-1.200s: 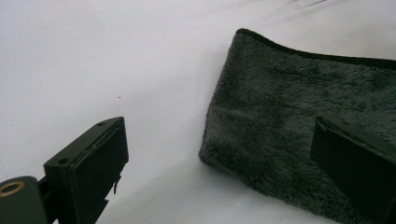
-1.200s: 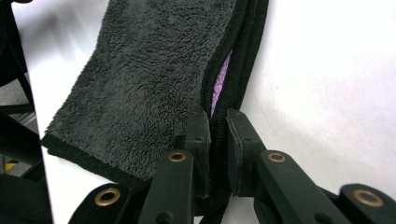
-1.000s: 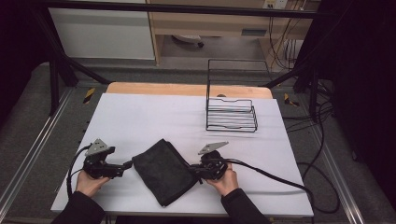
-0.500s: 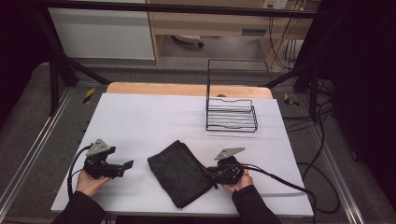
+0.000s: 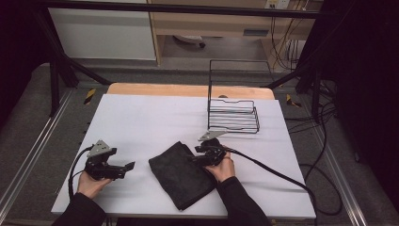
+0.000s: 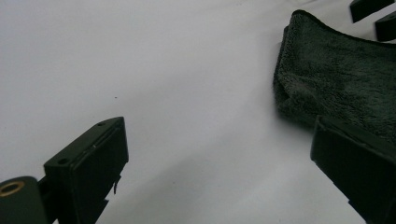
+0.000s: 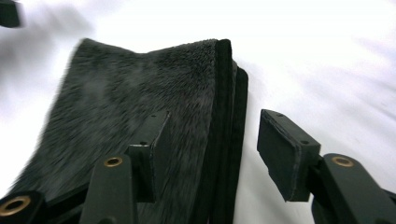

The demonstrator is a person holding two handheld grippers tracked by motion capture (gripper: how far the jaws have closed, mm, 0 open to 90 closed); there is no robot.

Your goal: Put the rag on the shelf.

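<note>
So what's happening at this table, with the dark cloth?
A person sits at a white table holding a pair of tongs in each hand. The right tongs are open, straddling the folded edge of a dark towel that lies flat in front of them, one jaw over the fabric. The left tongs are open too, over bare table beside the towel. A black wire rack stands farther back.

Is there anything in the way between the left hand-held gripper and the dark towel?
Nothing visible. Only bare white table lies between the left hand-held gripper and the dark towel. The wire rack stands farther back, off that path.
</note>
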